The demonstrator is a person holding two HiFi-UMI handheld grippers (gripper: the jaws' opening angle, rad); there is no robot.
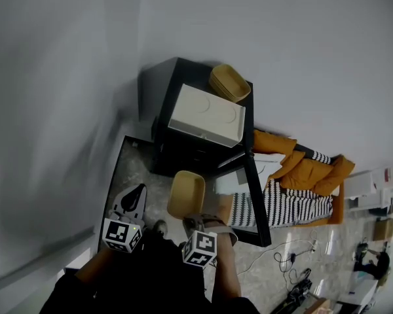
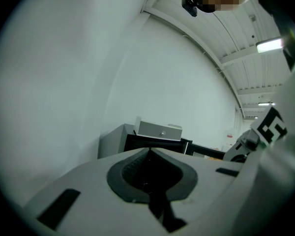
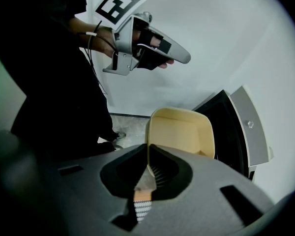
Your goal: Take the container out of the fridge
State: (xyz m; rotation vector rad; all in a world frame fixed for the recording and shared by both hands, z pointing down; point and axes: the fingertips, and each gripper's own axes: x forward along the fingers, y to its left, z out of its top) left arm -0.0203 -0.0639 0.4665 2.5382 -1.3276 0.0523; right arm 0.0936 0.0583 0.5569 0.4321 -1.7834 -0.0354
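The cream container (image 1: 187, 193) is outside the fridge (image 1: 183, 150), held in the air just in front of its open front and above the speckled floor (image 1: 139, 169). The right gripper (image 1: 192, 220) has it: in the right gripper view the jaws are clamped on the container's near rim, the thin wall pinched between them and the open tub (image 3: 183, 132) standing up beyond the tips. The left gripper (image 1: 137, 191) hovers beside it, to the left, touching nothing; its own view shows the jaws pressed together with only air ahead of them. The fridge is a low black cabinet against the white wall, and its door (image 1: 257, 200) is swung wide open to the right. On top sits a white box (image 1: 207, 115), and behind that a second yellowish tub (image 1: 229, 82). Off to the right lie orange cushions (image 1: 304, 172) and a striped blanket (image 1: 295, 205).
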